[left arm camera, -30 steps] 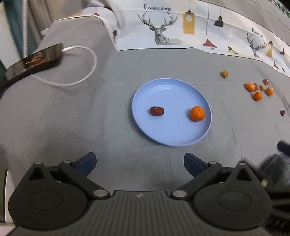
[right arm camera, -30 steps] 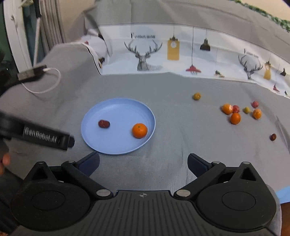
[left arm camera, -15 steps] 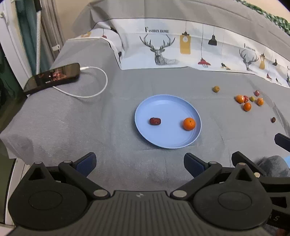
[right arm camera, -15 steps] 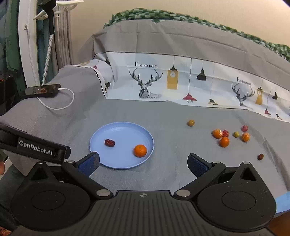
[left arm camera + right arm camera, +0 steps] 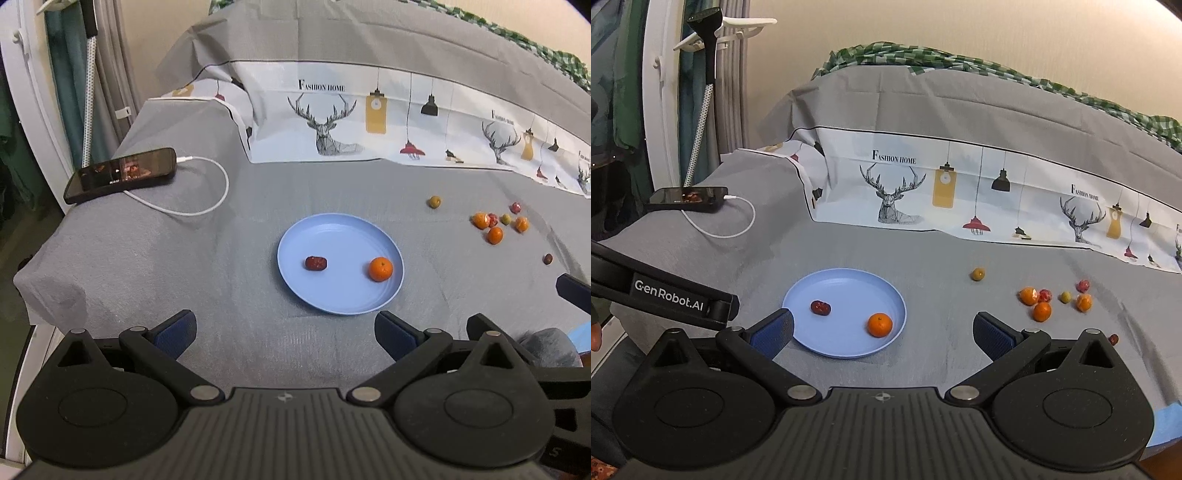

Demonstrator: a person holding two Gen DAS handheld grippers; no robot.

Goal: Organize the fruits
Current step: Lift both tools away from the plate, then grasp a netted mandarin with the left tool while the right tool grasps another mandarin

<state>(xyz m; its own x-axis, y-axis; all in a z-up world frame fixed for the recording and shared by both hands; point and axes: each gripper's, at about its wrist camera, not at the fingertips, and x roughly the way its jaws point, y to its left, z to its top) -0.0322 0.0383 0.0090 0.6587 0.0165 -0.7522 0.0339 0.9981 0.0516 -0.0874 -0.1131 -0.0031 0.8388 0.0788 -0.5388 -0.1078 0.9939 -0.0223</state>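
Surface: a bed covered with a grey woven sheet (image 5: 147,258), matte and slightly creased.
Plate: a round, smooth blue plastic plate (image 5: 343,236) with a shallow raised rim, lying flat on the sheet in front of both grippers.
On the plate: 1 small round tangerine (image 5: 381,268) with a dimpled orange skin near the right rim; 1 oblong, wrinkled dark red date (image 5: 316,263) left of centre, apart from the tangerine.
Loose fruit: a cluster of small fruits (image 5: 1042,299) on the sheet well right of the plate, 3 orange, 2 red and 1 greenish; 1 yellow-green fruit (image 5: 977,274) alone between plate and cluster; 1 dark date (image 5: 547,259) near the right edge.
Left gripper (image 5: 284,330): black plastic with blue ribbed pads, jaws spread wide, holding nothing, over the near edge of the bed.
Right gripper (image 5: 882,332): same build, jaws spread wide and empty.
Backdrop: a white cloth (image 5: 960,192) printed with deer and hanging lamps.
Phone: a glossy black phone (image 5: 120,174) on a looped white cable (image 5: 207,184), far left.
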